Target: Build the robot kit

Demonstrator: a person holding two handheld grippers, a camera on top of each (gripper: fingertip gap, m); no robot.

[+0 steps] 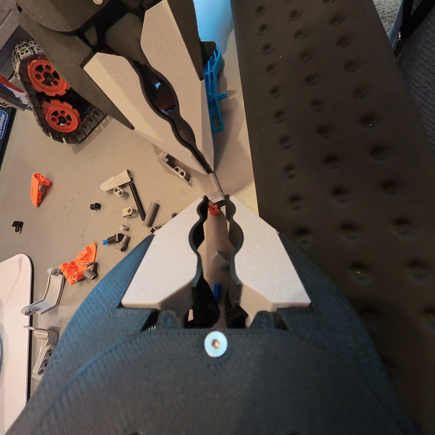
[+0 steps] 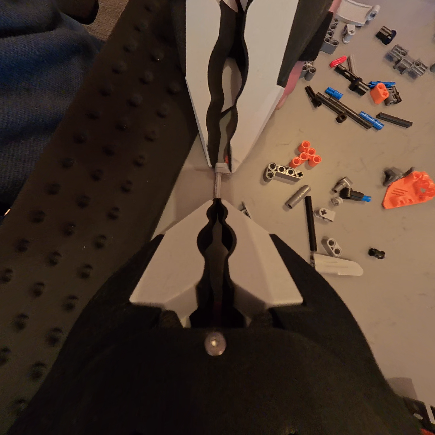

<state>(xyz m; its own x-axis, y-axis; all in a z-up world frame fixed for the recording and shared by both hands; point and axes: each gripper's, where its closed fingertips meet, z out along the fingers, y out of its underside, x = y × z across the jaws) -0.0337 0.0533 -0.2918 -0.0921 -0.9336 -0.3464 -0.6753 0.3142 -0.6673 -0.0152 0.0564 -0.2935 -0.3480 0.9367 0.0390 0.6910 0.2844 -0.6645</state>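
My left gripper [image 1: 216, 199] is shut on a small grey connector [image 1: 217, 197] that has an orange pin [image 1: 213, 209] on it. My right gripper [image 2: 217, 200] is shut on a short light grey axle [image 2: 218, 186]. The two grippers face each other tip to tip above the grey table. The axle's free end meets the connector [image 2: 222, 170] held in the left gripper [image 2: 222, 167]. In the left wrist view the right gripper [image 1: 209, 170] comes in from the upper left with the axle [image 1: 217, 183] sticking out of its tips.
A tracked model with orange wheels [image 1: 51, 94] and a blue frame part [image 1: 214, 82] lie behind the right gripper. Loose grey, black, orange and blue parts are scattered about, including an orange panel [image 2: 409, 193] and a black axle [image 2: 310, 223]. A black perforated surface [image 1: 341, 164] borders the table. A white board [image 1: 14, 306] lies at the left. The grippers are tip to tip, or close to it.
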